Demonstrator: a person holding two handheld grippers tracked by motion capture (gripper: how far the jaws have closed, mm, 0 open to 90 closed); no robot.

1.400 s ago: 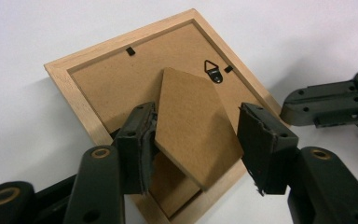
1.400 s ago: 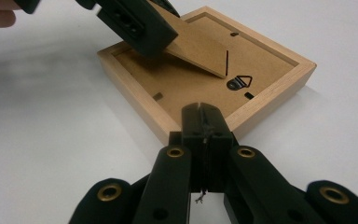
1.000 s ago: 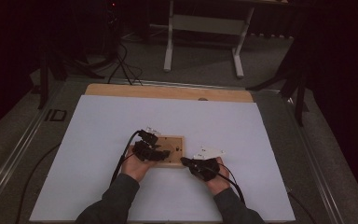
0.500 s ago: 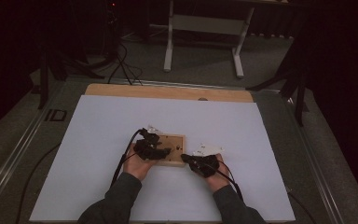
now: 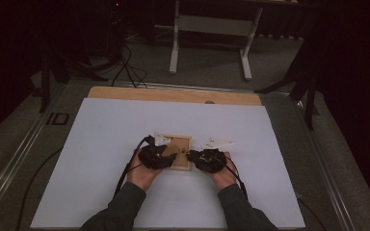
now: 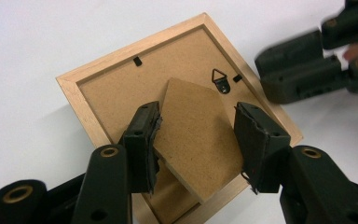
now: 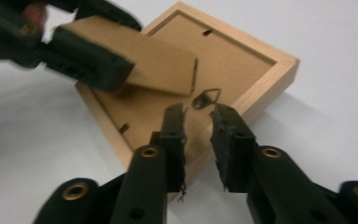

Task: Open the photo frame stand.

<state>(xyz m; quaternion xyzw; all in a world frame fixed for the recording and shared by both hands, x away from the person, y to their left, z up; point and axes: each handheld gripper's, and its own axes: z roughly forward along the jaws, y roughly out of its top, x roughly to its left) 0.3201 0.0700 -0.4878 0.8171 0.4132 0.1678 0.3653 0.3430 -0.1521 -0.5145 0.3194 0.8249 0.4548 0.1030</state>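
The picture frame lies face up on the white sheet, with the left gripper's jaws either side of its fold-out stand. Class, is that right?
Not quite: the picture frame lies face down, its brown backing, hanger and stand uppermost, as the left gripper view shows. The left gripper does have its jaws either side of the stand, on the white sheet.

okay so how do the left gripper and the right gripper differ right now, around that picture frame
The left gripper has its jaws set wide, straddling the stand flap; the right gripper has a narrower gap, has just been opening, and has nothing between its jaws. The left sits over the picture frame back; the right is at its edge, near the hanger. Both are black.
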